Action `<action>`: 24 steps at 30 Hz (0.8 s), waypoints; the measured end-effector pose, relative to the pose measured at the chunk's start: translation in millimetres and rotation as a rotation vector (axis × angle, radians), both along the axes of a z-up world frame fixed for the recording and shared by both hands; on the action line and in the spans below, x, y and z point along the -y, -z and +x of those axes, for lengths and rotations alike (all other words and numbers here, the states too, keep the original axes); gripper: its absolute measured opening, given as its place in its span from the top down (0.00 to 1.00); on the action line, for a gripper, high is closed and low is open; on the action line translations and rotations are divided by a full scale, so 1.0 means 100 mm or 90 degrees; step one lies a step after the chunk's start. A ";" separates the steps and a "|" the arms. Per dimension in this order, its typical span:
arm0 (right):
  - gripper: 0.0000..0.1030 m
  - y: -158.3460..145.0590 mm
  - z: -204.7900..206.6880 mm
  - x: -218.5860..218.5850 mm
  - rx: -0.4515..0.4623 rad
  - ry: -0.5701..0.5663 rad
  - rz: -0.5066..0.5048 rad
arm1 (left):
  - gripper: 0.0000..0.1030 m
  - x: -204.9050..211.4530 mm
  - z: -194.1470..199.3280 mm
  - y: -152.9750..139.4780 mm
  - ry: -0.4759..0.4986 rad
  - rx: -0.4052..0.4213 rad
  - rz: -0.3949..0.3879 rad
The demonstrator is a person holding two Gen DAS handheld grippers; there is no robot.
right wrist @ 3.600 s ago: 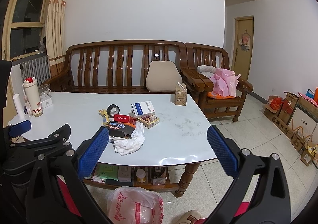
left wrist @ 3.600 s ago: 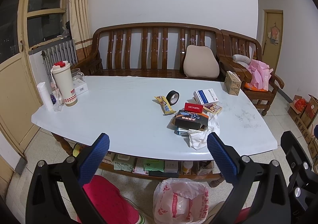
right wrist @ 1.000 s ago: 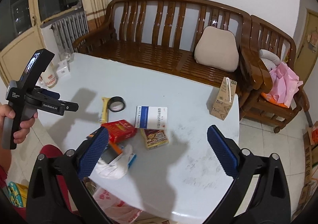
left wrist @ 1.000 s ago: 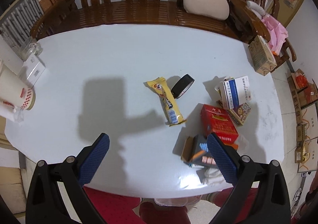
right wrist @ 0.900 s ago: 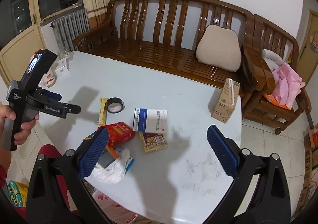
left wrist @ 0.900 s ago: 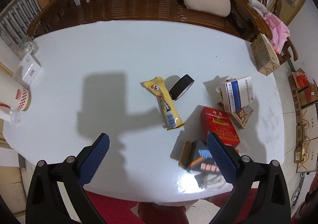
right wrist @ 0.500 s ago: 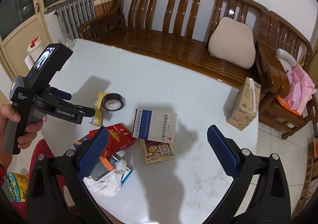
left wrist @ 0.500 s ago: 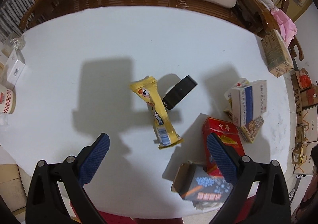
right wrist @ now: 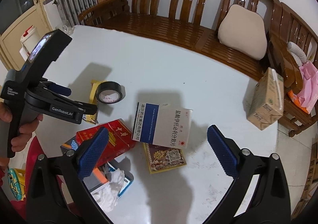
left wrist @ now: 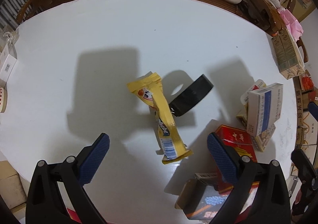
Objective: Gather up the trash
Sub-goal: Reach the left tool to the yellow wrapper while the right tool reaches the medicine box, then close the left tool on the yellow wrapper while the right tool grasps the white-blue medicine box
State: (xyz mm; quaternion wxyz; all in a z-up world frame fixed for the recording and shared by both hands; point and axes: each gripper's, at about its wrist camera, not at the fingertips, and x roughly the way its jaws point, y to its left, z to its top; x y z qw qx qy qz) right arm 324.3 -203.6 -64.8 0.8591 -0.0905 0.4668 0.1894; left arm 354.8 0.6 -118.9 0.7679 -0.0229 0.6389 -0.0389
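A yellow snack wrapper [left wrist: 165, 120] lies on the white table [left wrist: 119, 25], its far part leaning on a black tape roll [left wrist: 190, 96]. My left gripper [left wrist: 157, 140] hovers open above the wrapper's near end, fingers either side and apart from it. To the right sit a red cigarette box [left wrist: 236, 142], a white-and-blue medicine box [left wrist: 264, 104] and a dark opened box [left wrist: 210, 202]. My right gripper [right wrist: 158, 132] is open above the medicine box [right wrist: 163, 124], with the red box [right wrist: 111, 140] by its left finger. Crumpled tissue [right wrist: 109, 190] lies near the front edge.
A tan tissue carton [right wrist: 266, 100] stands at the table's far right corner. Behind the table is a wooden bench [right wrist: 169, 25] with a beige cushion [right wrist: 242, 31]. A hand [right wrist: 21, 130] holds the left gripper's handle. A small brown snack box [right wrist: 165, 156] lies under the medicine box.
Both grippers have moved forward and down toward the table. The left one now sits close over the yellow wrapper, the right one over the medicine box. Both stay open and hold nothing.
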 end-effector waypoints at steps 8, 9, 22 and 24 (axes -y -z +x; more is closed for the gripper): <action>0.06 0.25 0.14 -0.09 -0.014 0.004 -0.015 | 0.07 -0.07 0.05 0.13 -0.008 -0.014 -0.002; 0.06 0.28 0.16 -0.09 -0.016 0.007 -0.017 | 0.07 -0.08 0.06 0.14 -0.008 -0.015 -0.003; 0.06 0.51 0.27 -0.08 -0.033 0.023 -0.011 | 0.11 -0.07 0.12 0.25 -0.034 -0.014 -0.019; 0.06 0.52 0.27 -0.09 -0.031 0.022 -0.010 | 0.20 -0.07 0.13 0.28 -0.041 -0.019 -0.024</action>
